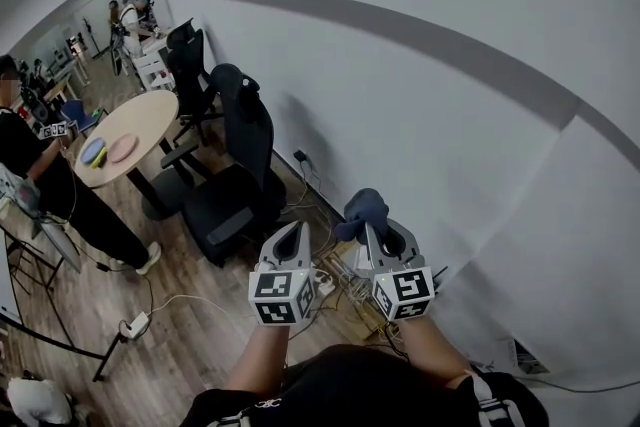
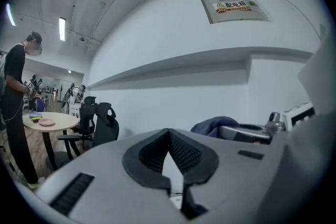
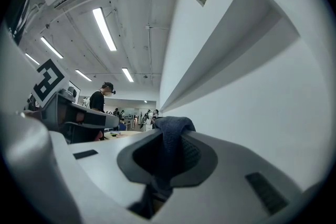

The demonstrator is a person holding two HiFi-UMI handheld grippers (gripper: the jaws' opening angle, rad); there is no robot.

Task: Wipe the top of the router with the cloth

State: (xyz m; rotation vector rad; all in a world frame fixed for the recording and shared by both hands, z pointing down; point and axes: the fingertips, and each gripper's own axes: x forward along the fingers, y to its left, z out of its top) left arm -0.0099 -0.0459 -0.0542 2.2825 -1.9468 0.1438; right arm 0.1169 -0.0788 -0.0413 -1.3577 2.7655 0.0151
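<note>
Cloth (image 1: 362, 208) is pinched in my right gripper (image 1: 378, 237); my left gripper (image 1: 293, 229) is closed, empty. I see no router, so no wiping yet.

Cloth (image 3: 175, 124) mostly hidden inside right tool (image 3: 168, 135)
</note>
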